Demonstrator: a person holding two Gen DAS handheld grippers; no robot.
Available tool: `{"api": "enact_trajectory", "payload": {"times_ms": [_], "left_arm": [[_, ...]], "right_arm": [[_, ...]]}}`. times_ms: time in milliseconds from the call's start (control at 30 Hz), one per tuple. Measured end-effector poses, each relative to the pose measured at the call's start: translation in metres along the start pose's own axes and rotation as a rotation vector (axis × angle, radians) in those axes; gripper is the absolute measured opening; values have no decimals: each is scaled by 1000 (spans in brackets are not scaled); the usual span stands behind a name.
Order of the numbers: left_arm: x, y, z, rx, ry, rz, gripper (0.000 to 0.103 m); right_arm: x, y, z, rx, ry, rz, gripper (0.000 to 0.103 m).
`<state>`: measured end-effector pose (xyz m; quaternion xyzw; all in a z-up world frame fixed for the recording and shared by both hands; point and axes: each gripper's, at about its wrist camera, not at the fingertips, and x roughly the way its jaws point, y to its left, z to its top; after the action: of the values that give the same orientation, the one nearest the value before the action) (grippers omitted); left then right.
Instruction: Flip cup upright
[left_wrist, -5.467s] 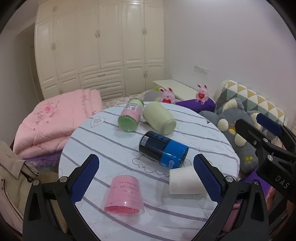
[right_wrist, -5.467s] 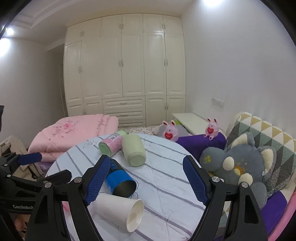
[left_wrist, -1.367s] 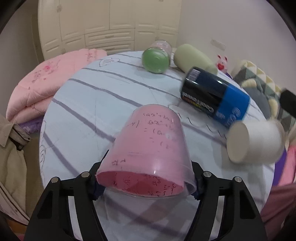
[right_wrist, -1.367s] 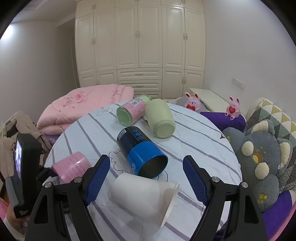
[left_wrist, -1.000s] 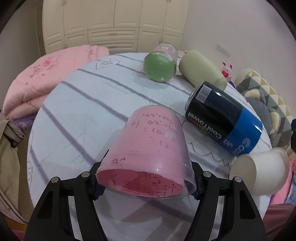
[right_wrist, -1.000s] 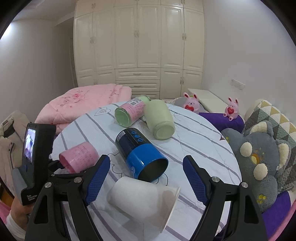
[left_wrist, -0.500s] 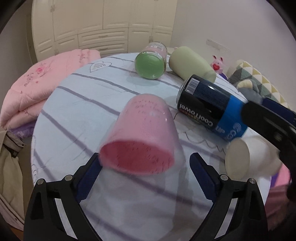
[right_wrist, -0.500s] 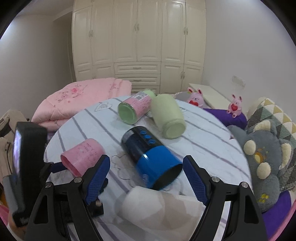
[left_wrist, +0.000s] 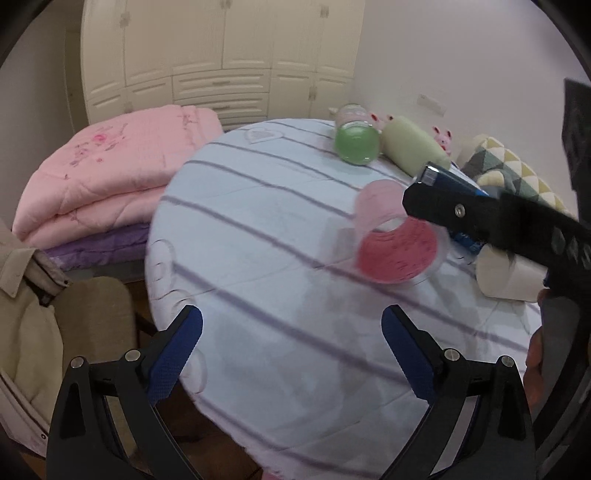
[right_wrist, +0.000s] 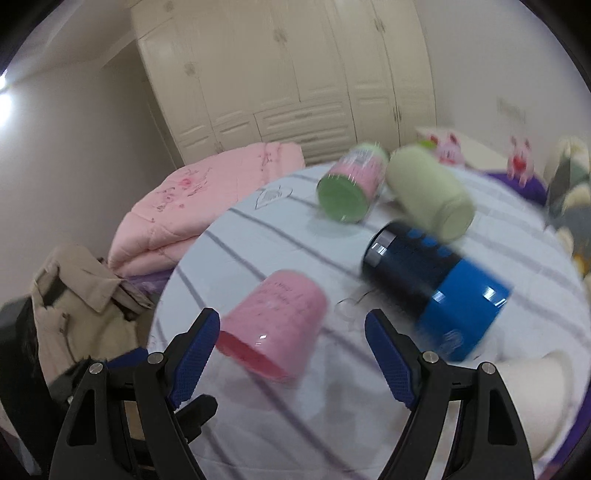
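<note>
The pink plastic cup (left_wrist: 391, 240) lies on its side on the round striped table (left_wrist: 258, 280), its mouth toward the near edge. In the right wrist view the pink cup (right_wrist: 273, 325) sits just ahead of my right gripper (right_wrist: 291, 354), which is open with its blue pads either side of the cup's mouth, not touching it. My left gripper (left_wrist: 291, 354) is open and empty, drawn back over the near table edge. The right gripper's black arm (left_wrist: 498, 225) crosses the left wrist view beside the cup.
A blue-black can (right_wrist: 436, 291), a green-lidded jar (right_wrist: 347, 192), a pale green cup (right_wrist: 428, 192) and a white paper cup (left_wrist: 509, 277) lie on their sides on the table. Pink folded quilts (left_wrist: 107, 173) and a beige coat (right_wrist: 81, 306) are to the left, plush toys to the right.
My left gripper let go of the pink cup, leaving it on its side, and pulled back. My right gripper swung left toward the pink cup, now straddling its mouth.
</note>
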<state>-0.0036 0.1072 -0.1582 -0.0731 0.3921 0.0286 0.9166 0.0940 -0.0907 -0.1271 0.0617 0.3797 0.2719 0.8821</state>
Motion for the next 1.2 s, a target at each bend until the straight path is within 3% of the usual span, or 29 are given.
{"api": "enact_trajectory", "payload": {"times_ms": [133,233,367,500,667,967,1033,1200], "left_arm": [[0,10,-5,16,-1,29,99],[1,15,-7,31,1,38,99],[2,23,-8,30,1,31,99],[5,26,-9,39,6,23,99],[8,21,-13,55,20,0,99],[11,21,-11,53,21,-22,99],[10,20,-10,56,16,-23,99],[6,16,-10,63,1,-28,99]], "right_arm": [[4,9,-1,53,-44,-28,82],[13,18,-1,64,-25,-28,82],[19,31,-8,23,-38,-105,82],[37,24,-12,81,17,-94,82],[43,19,-21,108,17,-91,82],[45,24,-25,67,10,-118,82],[44,25,-25,52,11,-115,73],[37,22,-26,35,14,-116,73]]}}
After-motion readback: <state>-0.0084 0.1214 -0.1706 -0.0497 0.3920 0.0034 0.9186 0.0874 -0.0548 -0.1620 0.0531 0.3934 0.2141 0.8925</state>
